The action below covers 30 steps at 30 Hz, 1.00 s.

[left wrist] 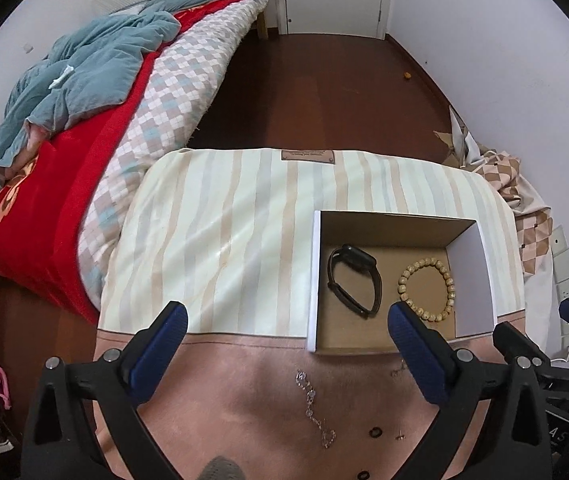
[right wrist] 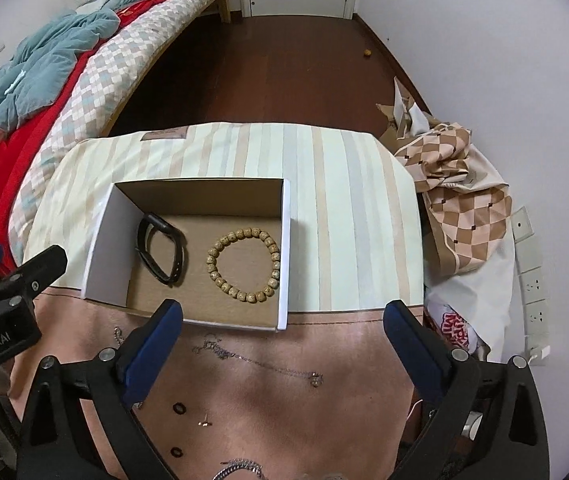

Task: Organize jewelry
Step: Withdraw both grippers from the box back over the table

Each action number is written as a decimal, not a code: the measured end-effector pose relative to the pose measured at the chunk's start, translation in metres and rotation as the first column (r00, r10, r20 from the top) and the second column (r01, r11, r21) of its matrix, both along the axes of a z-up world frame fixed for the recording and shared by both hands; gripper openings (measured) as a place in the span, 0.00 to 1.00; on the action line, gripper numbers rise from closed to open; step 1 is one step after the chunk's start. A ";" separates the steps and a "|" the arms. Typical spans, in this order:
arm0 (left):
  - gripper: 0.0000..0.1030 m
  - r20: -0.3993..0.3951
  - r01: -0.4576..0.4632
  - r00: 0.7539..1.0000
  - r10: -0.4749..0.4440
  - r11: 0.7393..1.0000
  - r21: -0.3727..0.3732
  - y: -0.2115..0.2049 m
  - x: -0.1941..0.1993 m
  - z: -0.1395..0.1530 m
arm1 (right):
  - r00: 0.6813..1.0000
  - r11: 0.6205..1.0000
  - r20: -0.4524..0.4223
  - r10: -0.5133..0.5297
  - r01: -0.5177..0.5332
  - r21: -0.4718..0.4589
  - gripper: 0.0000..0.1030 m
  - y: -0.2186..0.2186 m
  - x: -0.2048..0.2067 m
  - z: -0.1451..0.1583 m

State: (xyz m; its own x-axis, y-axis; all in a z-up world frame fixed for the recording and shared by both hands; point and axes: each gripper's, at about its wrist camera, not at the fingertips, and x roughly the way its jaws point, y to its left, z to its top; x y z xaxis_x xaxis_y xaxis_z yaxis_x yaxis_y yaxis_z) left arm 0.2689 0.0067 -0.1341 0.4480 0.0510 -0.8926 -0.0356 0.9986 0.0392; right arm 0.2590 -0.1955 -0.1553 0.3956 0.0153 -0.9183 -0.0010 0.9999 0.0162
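Two grippers: left gripper (left wrist: 284,328) and right gripper (right wrist: 284,322) both spread wide, nothing held.
Near, loose pieces: silver chain (right wrist: 240,467) at the bottom edge; two dark rings (right wrist: 179,408), (right wrist: 176,452) and a stud (right wrist: 205,423) on the pink part of the surface (right wrist: 284,420).
Crystal chain (left wrist: 314,410): lies between and below the left fingers (left wrist: 172,320), untouched.
Thin necklace (right wrist: 260,362): strung out between the right fingers (right wrist: 170,316), just short of the box; pendant at its right end.
Box (right wrist: 104,240): beyond the fingertips; holds black band (right wrist: 162,250) and bead bracelet (right wrist: 244,266), apart from each other.
Risk 1: thin chain lies flat on soft cloth; pads may close on fabric or slide over it.
Risk 2: lifted by one end, necklace may trail and snag the box wall.
Risk 3: stud and rings are tiny and could be knocked off or pressed into the cloth.
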 end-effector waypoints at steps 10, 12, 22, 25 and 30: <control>0.99 0.081 -0.014 0.997 0.013 1.000 0.018 0.006 -0.042 0.040 | 0.995 1.000 0.095 -0.007 0.009 -0.020 0.99 0.006 -0.038 0.047; 0.99 0.099 -0.017 0.995 0.015 1.000 0.018 0.007 -0.053 0.049 | 0.993 1.000 0.119 -0.006 0.008 -0.022 0.99 0.008 -0.050 0.059; 0.99 0.191 -0.023 0.981 0.020 1.000 0.011 0.010 -0.110 0.090 | 0.973 0.999 0.229 -0.008 0.017 -0.037 0.99 0.011 -0.107 0.106; 0.99 0.206 -0.018 0.978 0.015 1.000 0.011 0.010 -0.123 0.098 | 0.966 0.999 0.259 -0.006 0.019 -0.048 0.99 0.012 -0.123 0.117; 0.99 0.221 -0.013 0.975 0.010 1.000 0.010 0.011 -0.138 0.103 | 0.961 0.999 0.278 -0.007 0.017 -0.034 0.99 0.011 -0.143 0.127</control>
